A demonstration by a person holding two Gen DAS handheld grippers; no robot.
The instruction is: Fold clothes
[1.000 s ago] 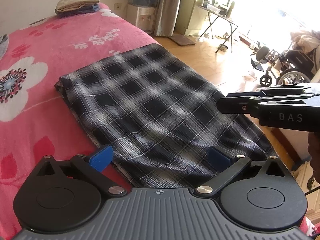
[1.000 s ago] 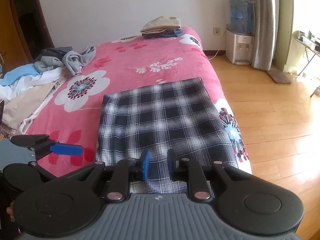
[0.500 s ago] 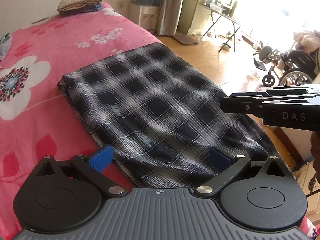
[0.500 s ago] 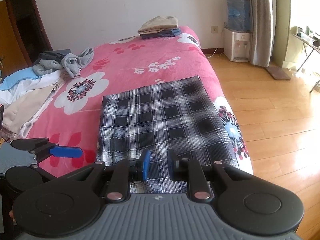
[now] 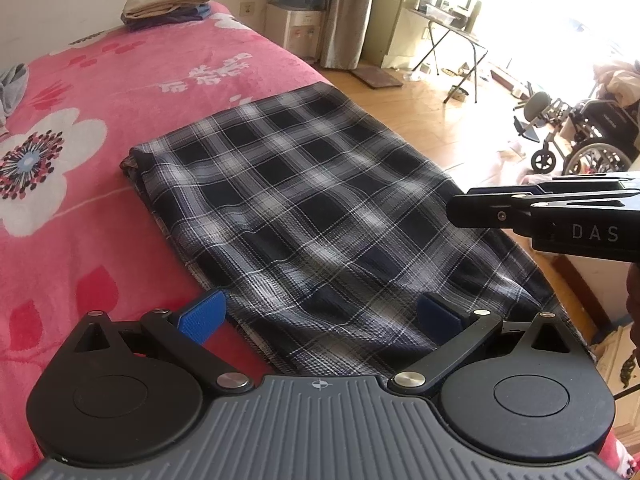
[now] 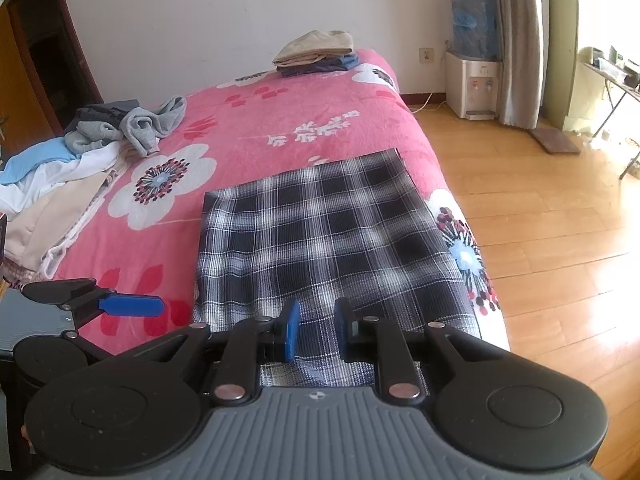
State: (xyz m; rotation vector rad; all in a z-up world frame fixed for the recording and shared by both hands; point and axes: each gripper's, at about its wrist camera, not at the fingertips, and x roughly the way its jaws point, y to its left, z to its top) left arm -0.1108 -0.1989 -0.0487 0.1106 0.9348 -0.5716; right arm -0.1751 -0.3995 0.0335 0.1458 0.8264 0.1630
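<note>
Plaid garment flat on the bed, both grippers at its near edge

Plaid cloth lay folded into a rectangle on the pink flowered blanket, along the side of the bed nearest the wooden floor. I had my left gripper spread wide over the cloth's near left corner, its blue pads well apart and nothing between them. My right gripper hung over the near edge with only a narrow gap between its pads; I could not tell whether it touched the fabric. A folded stack sat at the far end, and loose clothes were heaped along the left.
</note>
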